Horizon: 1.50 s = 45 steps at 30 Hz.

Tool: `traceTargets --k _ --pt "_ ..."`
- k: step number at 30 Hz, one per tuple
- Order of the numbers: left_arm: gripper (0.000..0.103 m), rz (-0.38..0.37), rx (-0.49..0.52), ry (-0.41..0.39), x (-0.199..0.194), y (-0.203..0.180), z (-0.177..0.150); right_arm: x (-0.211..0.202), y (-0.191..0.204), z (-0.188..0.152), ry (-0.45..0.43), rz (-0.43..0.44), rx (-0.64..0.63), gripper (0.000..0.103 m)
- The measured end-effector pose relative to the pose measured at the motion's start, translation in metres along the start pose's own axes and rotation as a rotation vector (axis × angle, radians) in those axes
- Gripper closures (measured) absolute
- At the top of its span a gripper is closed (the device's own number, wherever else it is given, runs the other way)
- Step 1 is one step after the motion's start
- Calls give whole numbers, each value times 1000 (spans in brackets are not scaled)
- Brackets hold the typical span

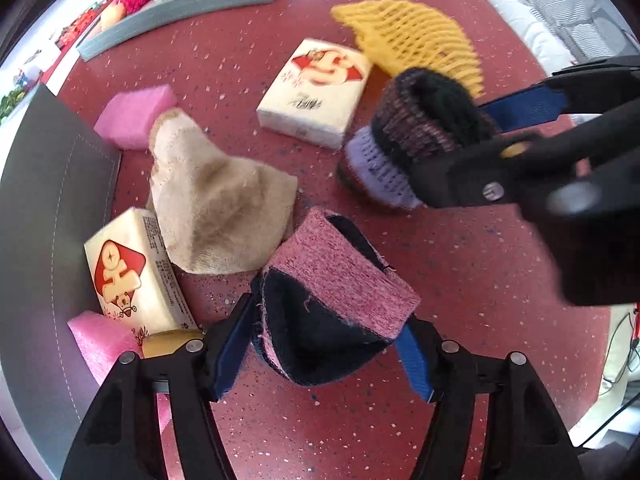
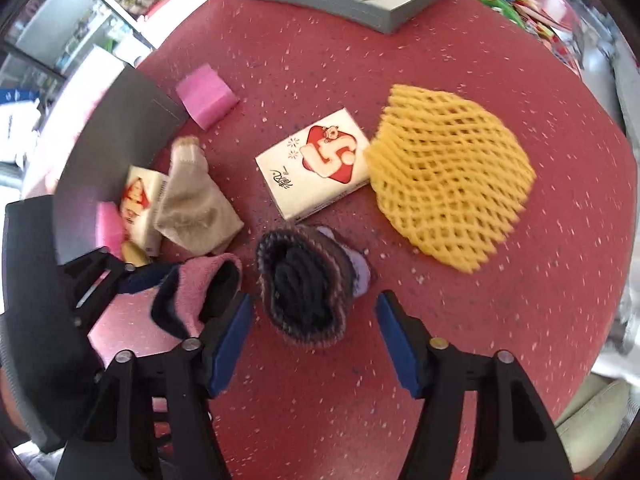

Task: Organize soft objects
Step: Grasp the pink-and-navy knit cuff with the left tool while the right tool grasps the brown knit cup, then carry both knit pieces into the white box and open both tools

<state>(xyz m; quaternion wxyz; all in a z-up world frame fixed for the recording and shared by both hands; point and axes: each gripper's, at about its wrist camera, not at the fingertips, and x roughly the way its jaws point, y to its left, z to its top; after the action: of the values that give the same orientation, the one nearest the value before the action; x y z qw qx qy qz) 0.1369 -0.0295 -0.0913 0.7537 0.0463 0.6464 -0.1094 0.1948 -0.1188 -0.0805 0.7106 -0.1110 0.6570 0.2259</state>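
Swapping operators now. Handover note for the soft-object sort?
Left gripper: open, fingers straddling the pink-and-navy sock, not clamped.
Right gripper: open, around the dark striped sock, not gripping.
On the table: beige sock, two tissue packs, two pink foam blocks, yellow foam net.
Done: some items in the grey tray.
Left: everything else.

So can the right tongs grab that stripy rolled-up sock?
Probably yes. The right tongs sit right over the stripy sock, blue pads on either side and nothing between. The pink sock and the left tongs are close beside them, but not in the way.
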Motion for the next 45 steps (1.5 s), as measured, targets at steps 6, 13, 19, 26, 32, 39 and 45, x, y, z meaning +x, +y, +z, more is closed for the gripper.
traceTargets --k 6,13,19,26,32,39,45 --pt "68 4 -41 64 -12 2 6 30 9 9 60 -10 42 76" --pt "69 -7 -64 58 -60 12 -29 -18 14 -45 -34 7 175 76" --pt "69 -47 -87 66 -92 17 -59 -36 33 -88 3 -49 226 76" --pt "69 -13 -139 -57 -153 67 -78 -59 79 -100 -31 -23 146 76" --pt "69 -4 -274 -110 -181 107 -89 -77 137 -78 -77 -34 -28 76" --pt "69 91 -442 -132 -192 163 -108 -84 201 -50 -102 -26 -178 76" --pt "69 94 -509 -168 -191 199 -123 -90 246 -22 -125 -22 -233 76"
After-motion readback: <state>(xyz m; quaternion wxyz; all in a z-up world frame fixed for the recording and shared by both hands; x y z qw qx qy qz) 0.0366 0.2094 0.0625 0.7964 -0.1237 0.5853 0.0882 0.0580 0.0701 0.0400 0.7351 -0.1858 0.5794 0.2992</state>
